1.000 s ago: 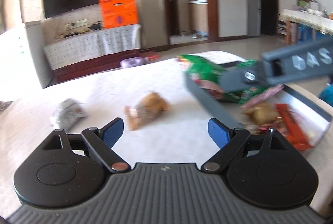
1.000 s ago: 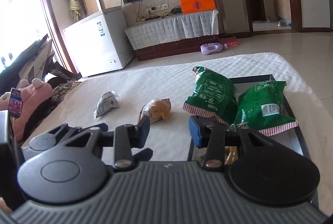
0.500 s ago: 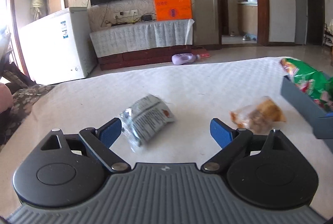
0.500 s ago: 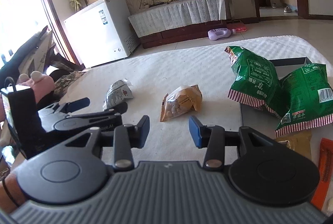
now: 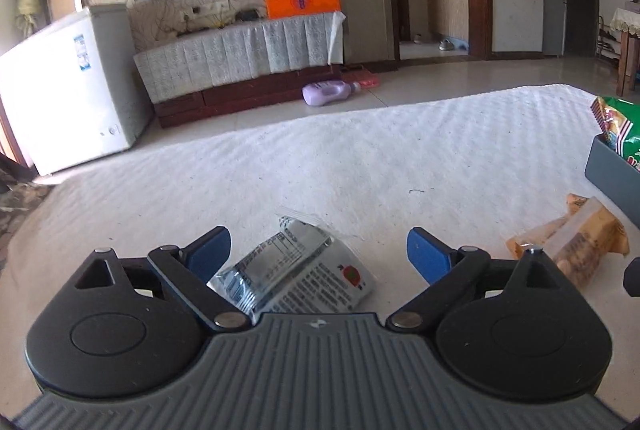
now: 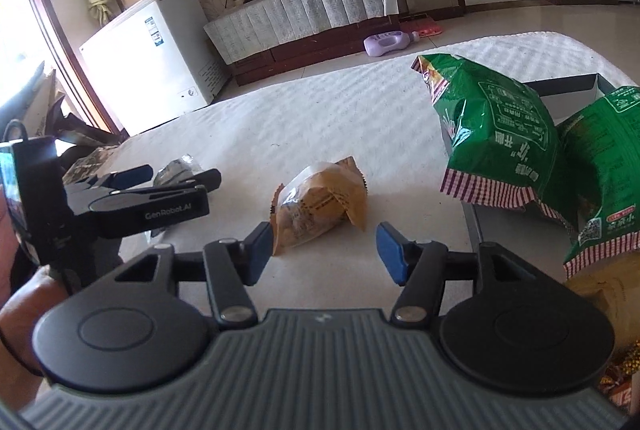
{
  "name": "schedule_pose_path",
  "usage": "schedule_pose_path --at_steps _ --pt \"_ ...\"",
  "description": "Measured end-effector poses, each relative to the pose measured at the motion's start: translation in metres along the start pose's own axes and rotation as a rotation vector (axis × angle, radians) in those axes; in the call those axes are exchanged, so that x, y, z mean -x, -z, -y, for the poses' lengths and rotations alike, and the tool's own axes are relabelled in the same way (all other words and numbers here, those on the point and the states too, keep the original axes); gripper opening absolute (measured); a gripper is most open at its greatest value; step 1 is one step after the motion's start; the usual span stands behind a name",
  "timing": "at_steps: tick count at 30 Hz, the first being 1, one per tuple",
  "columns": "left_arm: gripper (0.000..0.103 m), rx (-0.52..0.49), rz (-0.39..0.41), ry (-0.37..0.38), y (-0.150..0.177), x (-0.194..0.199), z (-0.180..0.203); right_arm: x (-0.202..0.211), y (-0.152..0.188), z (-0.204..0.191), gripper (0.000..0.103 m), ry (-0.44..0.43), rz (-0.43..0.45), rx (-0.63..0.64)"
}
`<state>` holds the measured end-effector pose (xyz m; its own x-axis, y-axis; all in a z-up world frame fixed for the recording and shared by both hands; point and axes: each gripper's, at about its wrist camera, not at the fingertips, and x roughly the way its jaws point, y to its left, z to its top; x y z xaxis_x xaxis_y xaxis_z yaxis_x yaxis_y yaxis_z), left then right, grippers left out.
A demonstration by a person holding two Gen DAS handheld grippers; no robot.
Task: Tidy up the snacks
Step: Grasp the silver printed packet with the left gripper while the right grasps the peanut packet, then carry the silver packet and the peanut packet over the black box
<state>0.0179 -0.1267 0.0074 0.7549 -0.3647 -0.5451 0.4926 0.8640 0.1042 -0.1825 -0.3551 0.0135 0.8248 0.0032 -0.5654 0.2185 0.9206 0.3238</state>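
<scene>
Left wrist view: the left gripper point(image 5: 319, 250) is being held wide open, gripping nothing, with the silver snack packet point(image 5: 294, 276) lying between its fingers on the white table point(image 5: 360, 166).

Right wrist view: the right gripper point(image 6: 324, 250) is being held wide open and empty, just before the tan snack packet point(image 6: 320, 206); two green bags point(image 6: 496, 138) are resting over the grey tray point(image 6: 560, 86).

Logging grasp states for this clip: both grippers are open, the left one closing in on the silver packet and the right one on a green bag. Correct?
Not quite. The right gripper lines up with the tan snack packet, not a green bag, as the right wrist view shows. The rest holds: both are open, and the left gripper frames the silver packet.
</scene>
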Motion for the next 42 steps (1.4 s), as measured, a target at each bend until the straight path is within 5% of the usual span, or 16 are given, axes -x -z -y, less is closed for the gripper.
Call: schedule_pose_path --at_steps 6,15,19,20,25,42 --pt "0.103 0.008 -0.116 0.055 -0.004 -0.027 -0.007 -0.022 -0.005 -0.003 0.065 0.035 -0.011 -0.007" --pt "0.102 -0.03 -0.103 0.06 0.0 -0.023 0.003 -0.051 -0.012 -0.015 0.076 0.092 0.004 0.046" --pt "0.082 -0.046 -0.076 0.093 0.001 -0.017 0.006 -0.057 -0.012 -0.023 0.071 0.071 -0.003 0.113" --pt "0.079 -0.054 -0.069 0.102 0.002 -0.016 0.007 -0.056 -0.012 -0.025 0.06 0.052 -0.01 0.126" --pt "0.057 -0.086 -0.044 0.104 0.006 -0.006 0.016 -0.048 -0.012 -0.033 0.055 0.028 -0.032 0.192" --pt "0.052 -0.064 -0.05 0.055 0.027 0.047 0.051 0.046 0.002 -0.022 0.053 -0.039 -0.002 0.221"
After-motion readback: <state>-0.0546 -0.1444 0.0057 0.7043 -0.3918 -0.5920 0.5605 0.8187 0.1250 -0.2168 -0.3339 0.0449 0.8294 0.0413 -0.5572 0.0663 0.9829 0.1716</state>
